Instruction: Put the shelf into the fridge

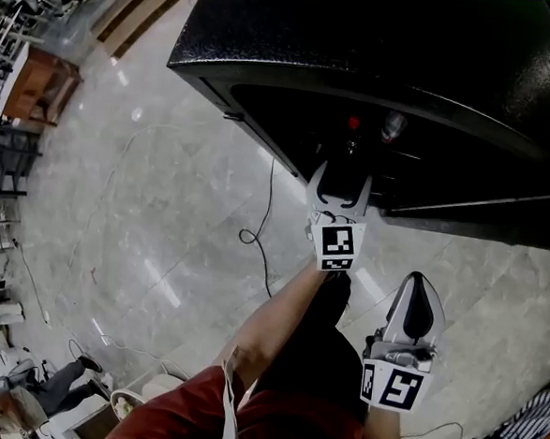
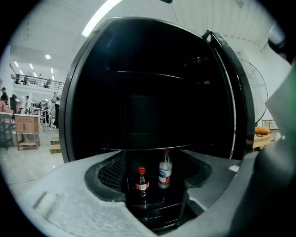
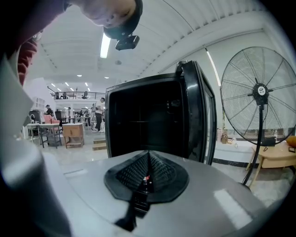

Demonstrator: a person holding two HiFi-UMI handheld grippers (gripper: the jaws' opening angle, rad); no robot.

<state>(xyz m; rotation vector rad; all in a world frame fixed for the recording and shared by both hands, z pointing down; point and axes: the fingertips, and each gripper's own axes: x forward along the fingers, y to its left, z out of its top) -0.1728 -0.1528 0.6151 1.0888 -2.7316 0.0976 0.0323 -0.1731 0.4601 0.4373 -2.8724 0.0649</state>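
Note:
The black fridge (image 1: 363, 42) stands open in front of me, its dark inside facing both gripper views (image 2: 88, 92) (image 3: 148, 120). A thin glass shelf (image 2: 138, 149) lies level inside, with another shelf (image 2: 143, 72) higher up. Below it stand a red-capped cola bottle (image 2: 141, 180) and a clear bottle (image 2: 165, 170), which also show in the head view (image 1: 353, 125). My left gripper (image 1: 341, 186) is at the fridge mouth, open (image 2: 153, 169) and holding nothing. My right gripper (image 1: 416, 294) hangs back from the fridge, shut (image 3: 148, 171) with nothing in it.
The fridge door (image 3: 203, 115) swings out to the right. A tall standing fan (image 3: 259, 90) and a low wooden table (image 3: 273, 159) are right of it. A black cable (image 1: 255, 231) trails across the pale floor. Desks (image 1: 40, 85) and people are far left.

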